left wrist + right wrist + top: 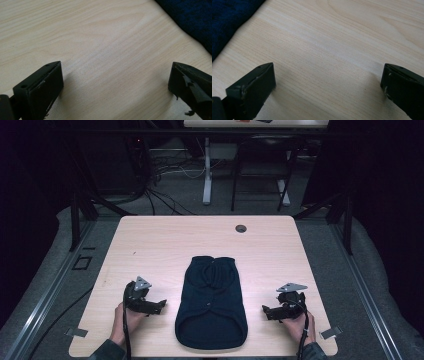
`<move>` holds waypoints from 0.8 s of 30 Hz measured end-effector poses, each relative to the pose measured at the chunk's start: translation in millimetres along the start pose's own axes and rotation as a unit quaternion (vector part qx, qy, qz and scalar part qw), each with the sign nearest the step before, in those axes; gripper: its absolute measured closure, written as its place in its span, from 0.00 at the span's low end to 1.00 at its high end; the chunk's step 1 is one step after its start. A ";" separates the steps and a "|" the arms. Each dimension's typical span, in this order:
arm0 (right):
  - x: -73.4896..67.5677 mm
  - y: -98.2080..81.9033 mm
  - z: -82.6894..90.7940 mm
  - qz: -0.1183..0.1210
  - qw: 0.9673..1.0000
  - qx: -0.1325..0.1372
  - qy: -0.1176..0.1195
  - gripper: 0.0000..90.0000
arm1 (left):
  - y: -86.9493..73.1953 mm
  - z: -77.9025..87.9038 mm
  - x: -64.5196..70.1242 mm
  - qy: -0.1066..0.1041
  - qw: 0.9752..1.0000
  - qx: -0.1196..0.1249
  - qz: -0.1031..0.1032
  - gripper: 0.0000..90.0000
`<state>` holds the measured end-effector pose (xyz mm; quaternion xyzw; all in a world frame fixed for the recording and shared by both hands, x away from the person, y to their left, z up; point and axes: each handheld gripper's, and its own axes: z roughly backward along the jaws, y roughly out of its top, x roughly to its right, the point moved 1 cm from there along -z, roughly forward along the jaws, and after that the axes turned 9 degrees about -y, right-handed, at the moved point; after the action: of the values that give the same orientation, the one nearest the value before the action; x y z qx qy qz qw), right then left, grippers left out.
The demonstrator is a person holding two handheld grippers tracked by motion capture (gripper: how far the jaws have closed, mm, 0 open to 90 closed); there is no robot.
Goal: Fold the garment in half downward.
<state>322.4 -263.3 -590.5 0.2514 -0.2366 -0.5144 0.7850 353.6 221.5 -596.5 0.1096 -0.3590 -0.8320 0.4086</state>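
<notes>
A dark navy sleeveless garment (211,302) lies flat in the middle of the light wooden table (160,245), its hem toward the near edge. My left gripper (159,305) rests on the table just left of the garment, jaws open wide with bare wood between them (115,75); the garment's edge (190,17) fills that view's top right corner. My right gripper (267,311) rests to the garment's right, also open with nothing between its jaws (327,75); the navy fabric (229,17) shows at top left there.
A round cable hole (241,228) sits near the table's far edge. Metal brackets (76,332) stick out at the near corners. Dark frame posts (75,215) flank the table, and cables and desk legs (207,175) crowd the floor beyond.
</notes>
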 end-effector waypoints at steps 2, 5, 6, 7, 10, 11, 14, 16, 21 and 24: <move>0.0 0.0 0.0 0.000 1.000 0.000 0.000 0.00 | 0.2 0.0 0.2 0.000 1.000 -0.001 0.001 0.00; 0.1 -0.1 -0.1 0.000 1.000 0.001 0.000 0.00 | 0.2 0.0 0.2 0.000 1.000 -0.001 0.001 0.00; 0.1 -0.2 -0.1 0.000 1.000 0.001 0.000 0.00 | 0.2 0.0 0.2 0.000 1.000 -0.001 0.001 0.00; 0.1 -0.2 -0.1 0.000 1.000 0.002 0.000 0.00 | 0.3 0.0 0.3 0.001 1.000 -0.002 0.002 0.00; 0.1 -0.1 -0.1 0.001 1.000 0.001 0.000 0.00 | 0.2 0.0 0.2 0.000 1.000 -0.001 0.002 0.00; 0.2 -0.1 -0.2 0.001 1.000 0.002 0.000 0.00 | 0.3 0.0 0.2 0.000 1.000 -0.002 0.001 0.00; 0.0 -0.3 -0.3 0.000 1.000 0.003 0.000 0.00 | 0.4 0.2 0.4 0.000 1.000 -0.003 0.002 0.00; 0.1 -0.4 -0.3 0.002 1.000 0.004 0.000 0.00 | 0.3 0.3 1.1 0.003 1.000 -0.002 0.003 0.00; 0.3 -0.2 0.4 0.001 1.000 0.004 0.000 0.00 | 2.7 1.2 2.1 0.023 1.000 -0.002 -0.010 0.00; -0.6 1.1 2.4 0.000 1.000 0.012 0.005 0.01 | 5.0 3.8 1.9 0.020 1.000 0.008 -0.007 0.00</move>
<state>321.5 -262.7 -588.1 0.2629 -0.2389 -0.5105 0.7831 353.6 219.9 -590.2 0.1315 -0.3564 -0.8299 0.4086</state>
